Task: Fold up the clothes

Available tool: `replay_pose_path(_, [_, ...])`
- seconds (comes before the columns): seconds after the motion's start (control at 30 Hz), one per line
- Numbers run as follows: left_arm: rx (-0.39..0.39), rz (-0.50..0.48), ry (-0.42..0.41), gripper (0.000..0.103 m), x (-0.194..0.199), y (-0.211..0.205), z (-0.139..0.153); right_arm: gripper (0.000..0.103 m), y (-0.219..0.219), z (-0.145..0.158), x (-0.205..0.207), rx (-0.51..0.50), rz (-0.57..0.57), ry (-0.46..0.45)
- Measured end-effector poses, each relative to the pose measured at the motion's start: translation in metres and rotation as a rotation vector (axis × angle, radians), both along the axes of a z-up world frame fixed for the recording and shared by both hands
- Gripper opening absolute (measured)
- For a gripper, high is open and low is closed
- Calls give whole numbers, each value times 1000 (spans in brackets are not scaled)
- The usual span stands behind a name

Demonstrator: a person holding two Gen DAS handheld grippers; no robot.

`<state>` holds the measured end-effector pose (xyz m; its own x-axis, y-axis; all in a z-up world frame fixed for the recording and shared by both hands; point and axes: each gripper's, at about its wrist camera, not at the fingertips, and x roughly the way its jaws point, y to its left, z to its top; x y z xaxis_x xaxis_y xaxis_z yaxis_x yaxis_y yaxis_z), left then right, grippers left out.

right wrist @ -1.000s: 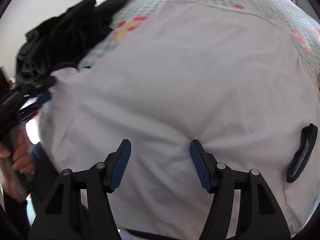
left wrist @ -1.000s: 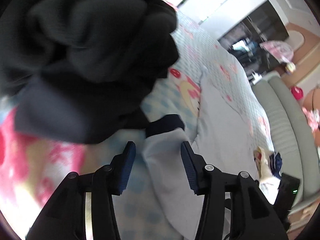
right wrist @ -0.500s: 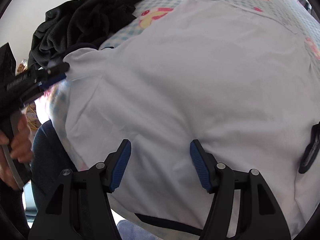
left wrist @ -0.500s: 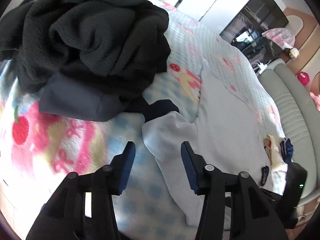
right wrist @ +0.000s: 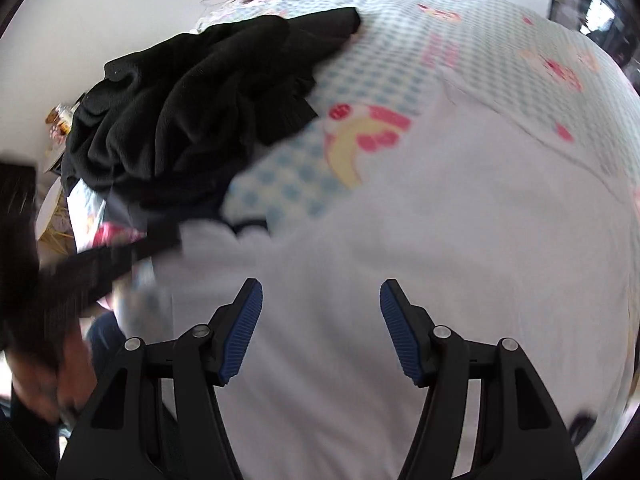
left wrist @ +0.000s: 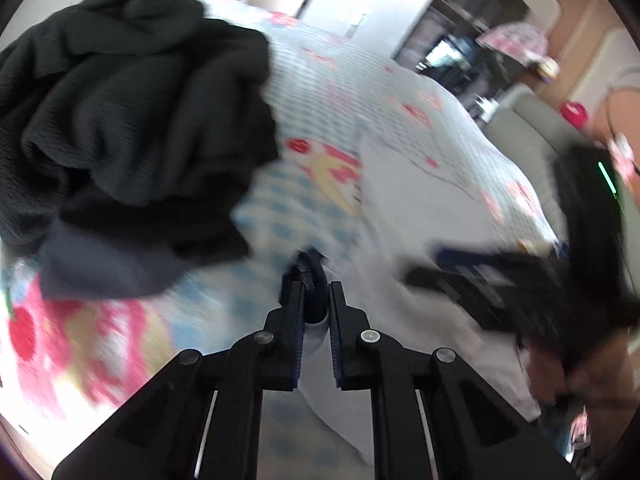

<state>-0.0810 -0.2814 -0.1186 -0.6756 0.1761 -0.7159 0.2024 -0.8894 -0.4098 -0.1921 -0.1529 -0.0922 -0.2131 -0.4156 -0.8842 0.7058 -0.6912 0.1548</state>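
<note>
A white garment [right wrist: 420, 240] with dark trim lies spread on a bed with a checked cartoon-print sheet [right wrist: 460, 52]. My left gripper [left wrist: 316, 296] is shut on the garment's sleeve end [left wrist: 314, 320], at its dark cuff. The same garment shows in the left wrist view [left wrist: 420, 216]. My right gripper [right wrist: 320, 300] is open and empty, just over the white garment's middle. It shows blurred in the left wrist view [left wrist: 480, 272], and the left gripper shows blurred in the right wrist view [right wrist: 100, 268].
A heap of black clothes [left wrist: 132, 108] lies on the bed at the left; it also shows in the right wrist view [right wrist: 200, 100]. A grey padded bed end [left wrist: 532, 132] and dark shelving [left wrist: 472, 32] are at the far right.
My left gripper has closed on the white garment's sleeve end. My right gripper has moved up the garment toward the sleeve and the left gripper, still open.
</note>
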Motion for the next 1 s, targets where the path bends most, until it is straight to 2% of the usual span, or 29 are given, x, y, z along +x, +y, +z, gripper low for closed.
replay_pose_path(0.07, [-6,-58,-8,12,3,14,0,63,-22,-6,-9,-5,28,-24])
replay_pose_path(0.17, [9,-122,-66,14,2,27,-7,63,-40,-15,-13,-13,61,-75])
replay_pose_path(0.23, [11,-137,-95,26,2,31,-10,63,-45,-23,-10,1,83,-112])
replay_pose_path(0.27, [16,-129,-92,36,5,30,-10,63,-46,-27,-9,18,92,-121])
replay_pose_path(0.3, [29,-108,-75,38,9,25,-9,63,-45,-33,-7,48,95,-112])
replay_pose_path(0.4, [87,-45,-39,39,17,6,-7,63,-33,-41,-5,87,75,-91])
replay_pose_path(0.5, [59,4,-54,39,12,-4,-9,63,-13,-39,-13,28,11,-140])
replay_pose_path(0.67, [22,79,-98,39,-5,-17,-13,63,-11,-41,-14,69,12,-92])
replay_pose_path(0.77, [38,-1,-146,39,-17,-10,-25,63,-15,-35,-11,37,39,-80])
replay_pose_path(0.83, [4,-27,-162,38,-19,-3,-28,63,-23,-30,-6,18,92,-64])
replay_pose_path(0.9, [-39,-2,-197,15,-21,-3,-32,63,-36,-37,-1,72,161,-51])
replay_pose_path(1.0, [-2,56,-223,9,-15,-15,-36,63,-52,-60,0,171,229,-52])
